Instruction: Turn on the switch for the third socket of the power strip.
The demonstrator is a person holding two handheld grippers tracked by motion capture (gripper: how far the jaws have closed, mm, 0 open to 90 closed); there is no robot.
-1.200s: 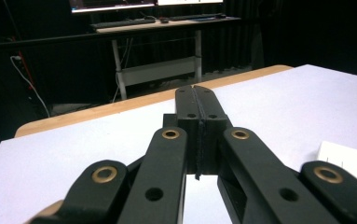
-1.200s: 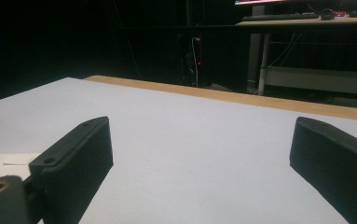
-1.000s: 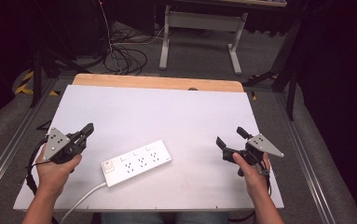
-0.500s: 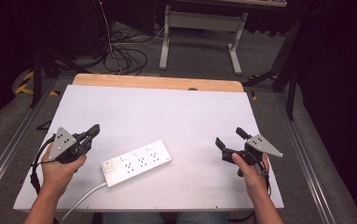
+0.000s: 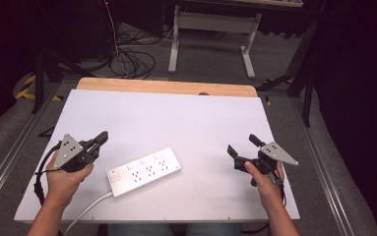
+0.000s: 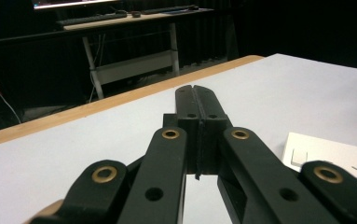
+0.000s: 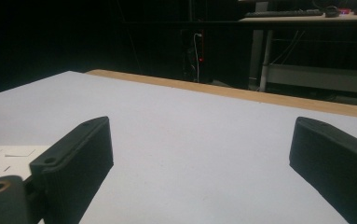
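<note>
We see the power strip (image 5: 144, 171) lying flat on the white desk (image 5: 186, 118), just beside our clenched, empty left tool (image 5: 99, 141) and well apart from our released right tool (image 5: 243, 146). Its cord (image 5: 85, 213) trails to the desk's near edge; nothing lies between.

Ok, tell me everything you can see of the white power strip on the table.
The power strip is a long, flat white block, plastic by its look, lying face up on the white table at a slant, its right end farther from the person. Its top carries rows of socket slots, with a square switch at the near left end. A white cord leaves that end and runs off the near edge of the table. It lies between the two claws, nearer the left claw, and neither touches it. One corner also appears in the left gripper view.
</note>
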